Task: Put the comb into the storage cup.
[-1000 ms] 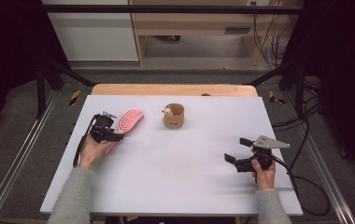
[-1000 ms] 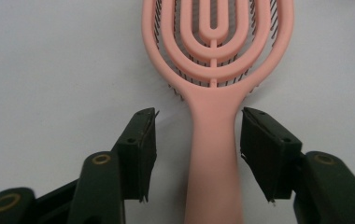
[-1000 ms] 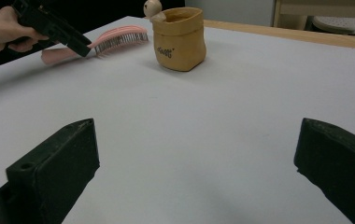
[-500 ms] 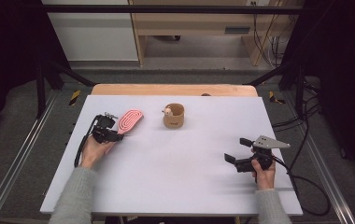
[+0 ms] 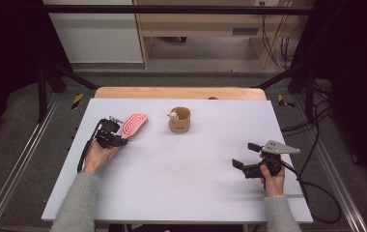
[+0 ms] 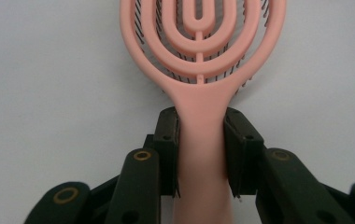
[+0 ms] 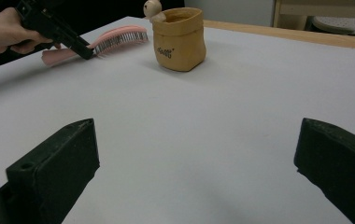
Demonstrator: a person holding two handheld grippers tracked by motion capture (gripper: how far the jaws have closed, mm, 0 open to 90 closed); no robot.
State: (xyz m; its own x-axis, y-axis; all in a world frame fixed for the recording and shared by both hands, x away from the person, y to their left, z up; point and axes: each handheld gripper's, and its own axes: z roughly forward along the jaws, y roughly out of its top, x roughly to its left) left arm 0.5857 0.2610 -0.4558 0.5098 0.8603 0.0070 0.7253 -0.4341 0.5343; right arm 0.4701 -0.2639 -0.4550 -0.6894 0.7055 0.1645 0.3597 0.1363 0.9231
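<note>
High view: pink hairbrush (image 5: 134, 124) lies on the white tabletop (image 5: 181, 183) around 10 o'clock, left hand-held gripper (image 5: 119, 140) at its handle end; tan pot (image 5: 179, 120) sits near 12 o'clock, well apart from the right hand-held gripper (image 5: 246, 157) at 4 o'clock, which is spread wide and empty. Left gripper view: both jaws are pressed against the handle neck, just below the looped head, clenched on it. Right gripper view: brush rests bristles-down, head toward the pot. Looks like light, stiff plastic; the smooth handle may slip, so the narrow neck seems the best hold, bristles avoided.
</note>
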